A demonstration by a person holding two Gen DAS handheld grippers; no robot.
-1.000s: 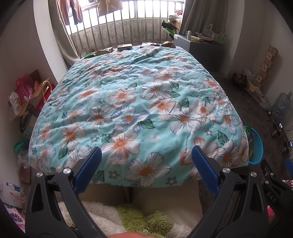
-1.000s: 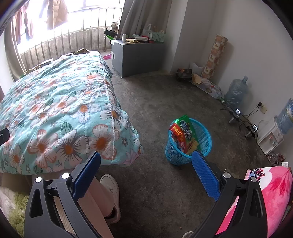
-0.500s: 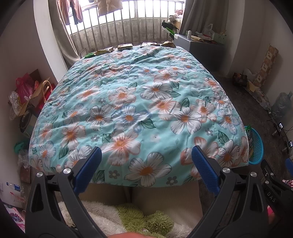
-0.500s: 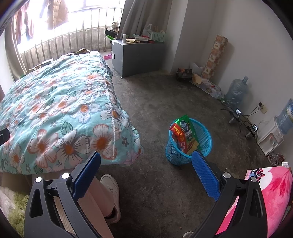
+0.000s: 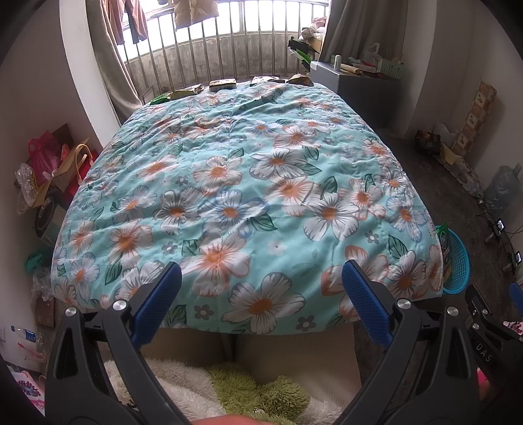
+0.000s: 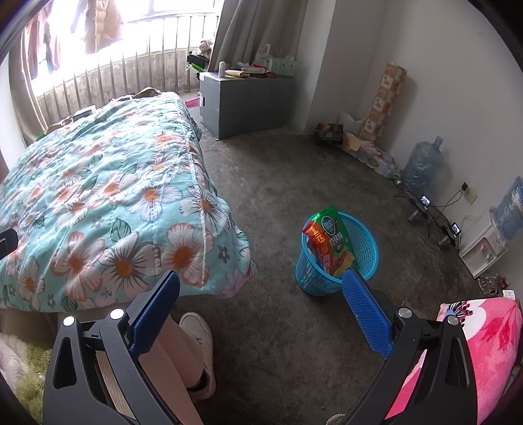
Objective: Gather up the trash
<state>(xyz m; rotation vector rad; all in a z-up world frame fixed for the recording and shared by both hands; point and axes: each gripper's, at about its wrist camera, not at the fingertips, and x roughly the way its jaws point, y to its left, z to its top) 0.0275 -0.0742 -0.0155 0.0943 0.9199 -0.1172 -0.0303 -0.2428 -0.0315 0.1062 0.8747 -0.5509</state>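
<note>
Both hand-held grippers are wide apart and hold nothing: the left hand-held gripper [image 5: 261, 294] is over the near edge of the bed [image 5: 248, 196], the right hand-held gripper [image 6: 261, 304] over the floor [image 6: 294, 170]. Snack wrappers [image 6: 331, 240] stand in the blue basket [image 6: 366, 242], just right of the bed. More wrappers [image 5: 222, 84] lie at the far edge.

A lived-in home bedroom.
A bed [image 5: 248, 196] under a floral quilt, clothes [image 5: 130, 23] drying at the barred window [image 5: 228, 49], a water dispenser [image 6: 483, 248].
</note>
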